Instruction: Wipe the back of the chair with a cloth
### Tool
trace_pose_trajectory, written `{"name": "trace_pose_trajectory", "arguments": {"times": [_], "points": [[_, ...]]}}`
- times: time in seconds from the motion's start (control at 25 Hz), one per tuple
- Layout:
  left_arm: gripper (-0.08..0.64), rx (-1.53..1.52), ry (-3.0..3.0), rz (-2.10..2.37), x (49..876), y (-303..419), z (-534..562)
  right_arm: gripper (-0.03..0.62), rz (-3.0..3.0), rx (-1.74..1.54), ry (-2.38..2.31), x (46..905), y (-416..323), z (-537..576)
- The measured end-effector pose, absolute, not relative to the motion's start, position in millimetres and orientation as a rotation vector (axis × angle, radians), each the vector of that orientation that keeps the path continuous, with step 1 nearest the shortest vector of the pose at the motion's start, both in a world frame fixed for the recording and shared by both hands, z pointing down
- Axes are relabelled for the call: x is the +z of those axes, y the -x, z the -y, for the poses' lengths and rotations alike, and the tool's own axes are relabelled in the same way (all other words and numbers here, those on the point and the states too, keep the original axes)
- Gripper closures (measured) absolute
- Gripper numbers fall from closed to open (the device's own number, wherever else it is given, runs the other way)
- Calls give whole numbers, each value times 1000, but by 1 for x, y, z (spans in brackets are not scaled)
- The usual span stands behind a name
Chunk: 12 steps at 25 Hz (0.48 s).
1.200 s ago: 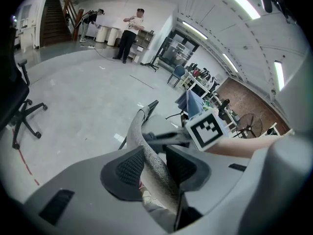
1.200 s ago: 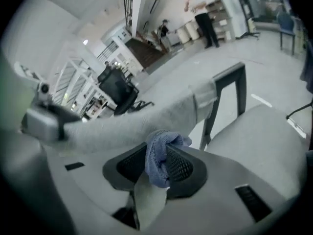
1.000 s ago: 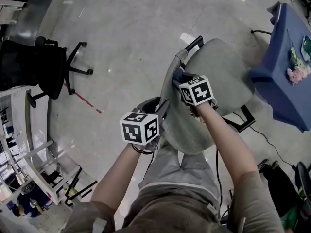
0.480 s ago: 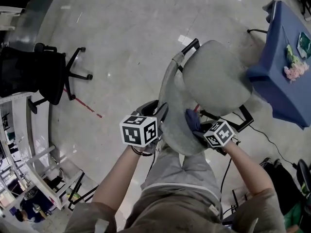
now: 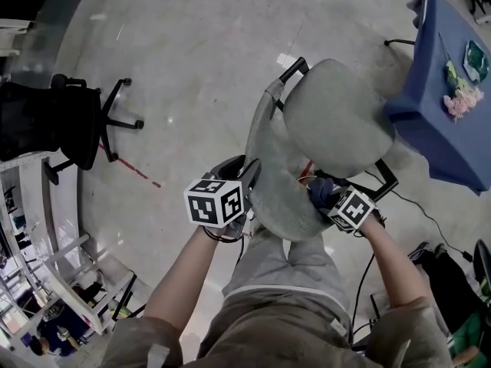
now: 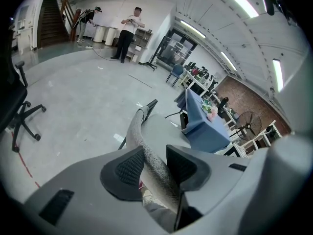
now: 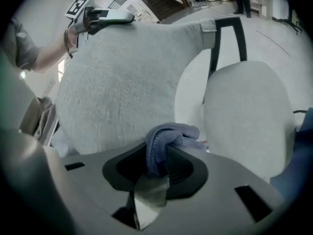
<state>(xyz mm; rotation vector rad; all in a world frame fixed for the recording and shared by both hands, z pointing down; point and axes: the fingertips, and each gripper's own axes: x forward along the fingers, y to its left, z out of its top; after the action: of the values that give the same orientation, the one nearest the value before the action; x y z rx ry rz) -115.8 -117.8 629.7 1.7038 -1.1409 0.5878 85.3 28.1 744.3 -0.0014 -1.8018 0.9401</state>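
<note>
Right gripper view: the right gripper is clamped on a bunched blue cloth, which sits at the lower edge of the grey chair back, with the seat at 3 o'clock. Left gripper view: the left gripper is closed on the chair back's top edge, the padding pinched between both pads. Head view: the cloth lies at 4 o'clock of the chair back, a blue-covered table at 2 o'clock and a black office chair at 9 o'clock.

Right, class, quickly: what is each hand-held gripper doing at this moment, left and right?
Left hand-held gripper: closed on the chair back edge.
Right hand-held gripper: closed, holding the blue cloth.
</note>
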Motion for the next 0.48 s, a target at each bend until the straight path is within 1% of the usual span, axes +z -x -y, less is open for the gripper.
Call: {"name": "trace_pose_trajectory", "arguments": {"times": [0.12,0.28,0.36,0.48], "points": [[398,563,-1700,1155,631,116,120,465,1937,1021,-13,730,-22,-8],[399,580,-1699,1153,632,116,116,465,2086,1092,-151,707,50,46],[399,624,-1716,1147,632,116,116,465,2149,1096,-252,697,76,85],[399,632,-1719,1148,632,117,117,465,2232,1098,-406,681,93,141]]}}
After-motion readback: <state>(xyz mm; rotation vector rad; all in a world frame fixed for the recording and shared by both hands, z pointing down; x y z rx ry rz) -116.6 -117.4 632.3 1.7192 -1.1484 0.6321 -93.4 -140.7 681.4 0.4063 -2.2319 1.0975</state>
